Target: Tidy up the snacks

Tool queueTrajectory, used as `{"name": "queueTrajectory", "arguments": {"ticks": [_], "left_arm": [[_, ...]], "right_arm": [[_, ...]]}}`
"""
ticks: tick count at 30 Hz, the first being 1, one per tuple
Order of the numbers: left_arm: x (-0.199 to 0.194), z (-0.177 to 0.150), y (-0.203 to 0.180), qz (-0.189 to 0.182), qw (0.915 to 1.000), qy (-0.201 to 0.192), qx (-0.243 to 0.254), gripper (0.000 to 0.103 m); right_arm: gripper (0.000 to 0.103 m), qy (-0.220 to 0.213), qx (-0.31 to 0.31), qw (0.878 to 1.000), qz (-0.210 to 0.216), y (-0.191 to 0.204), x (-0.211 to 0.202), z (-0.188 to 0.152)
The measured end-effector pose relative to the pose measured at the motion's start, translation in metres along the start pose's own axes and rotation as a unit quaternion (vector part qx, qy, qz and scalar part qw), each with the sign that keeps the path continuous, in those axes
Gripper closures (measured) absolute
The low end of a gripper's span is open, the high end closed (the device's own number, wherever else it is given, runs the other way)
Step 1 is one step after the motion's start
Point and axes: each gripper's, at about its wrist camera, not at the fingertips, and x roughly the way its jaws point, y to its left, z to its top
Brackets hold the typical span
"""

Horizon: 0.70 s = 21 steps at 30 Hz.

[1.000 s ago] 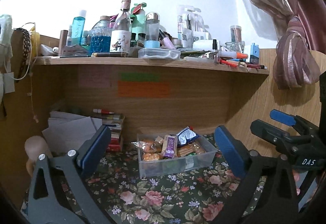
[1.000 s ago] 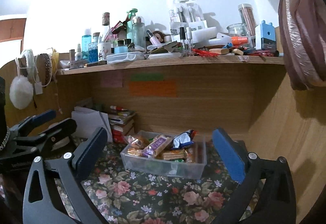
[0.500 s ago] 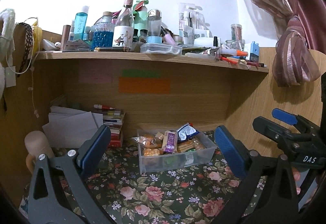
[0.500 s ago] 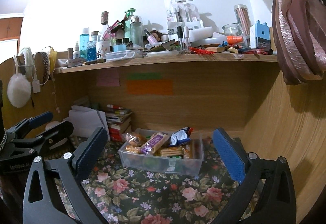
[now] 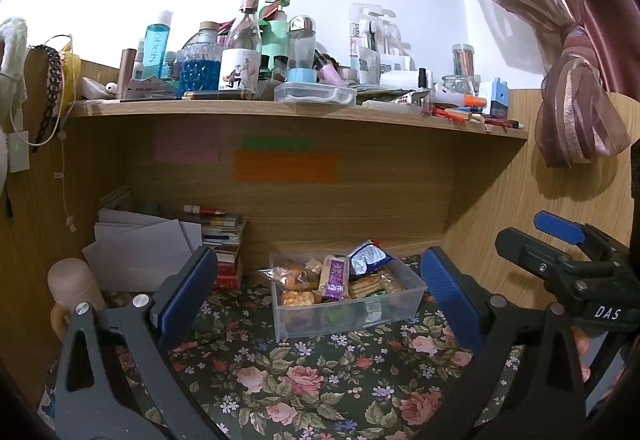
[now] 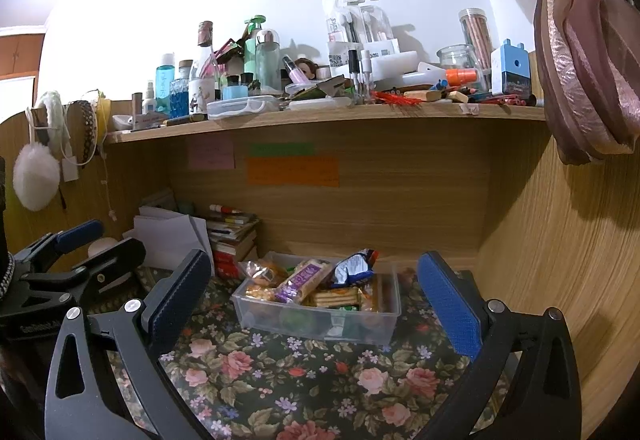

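Observation:
A clear plastic bin (image 5: 412, 298) (image 6: 316, 324) sits on the floral cloth near the wooden back panel, filled with several wrapped snacks. Among them are a purple bar (image 5: 335, 276) (image 6: 301, 280), a blue-and-silver packet (image 5: 368, 258) (image 6: 352, 268) and cracker packs (image 5: 298, 298). My left gripper (image 5: 318, 290) hangs open in front of the bin, holding nothing. My right gripper (image 6: 314, 298) is also open and empty, a little back from the bin. Each gripper shows at the edge of the other's view.
A wooden shelf (image 5: 280, 107) (image 6: 320, 115) above is crowded with bottles, jars and pens. Papers and stacked books (image 5: 224, 240) (image 6: 232, 236) sit at the left, with a beige bottle (image 5: 74, 284). A tied curtain (image 5: 576, 111) hangs right. Floral cloth (image 6: 304, 388) covers the desk.
Both grippers have drawn back and slightly up from the bin, which now looks smaller and farther. Both stay open and empty.

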Motion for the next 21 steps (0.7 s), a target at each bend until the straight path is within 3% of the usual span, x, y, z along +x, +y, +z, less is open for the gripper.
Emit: {"name": "queueTrajectory", "arguments": {"ticks": [21], "left_arm": [[0.0031,-0.0014,0.0007,-0.025,0.9997,-0.002,0.003,0.000]], "right_arm": [[0.000,-0.006,-0.001,1.000,-0.009,-0.0008,-0.0015,0.0001]]}}
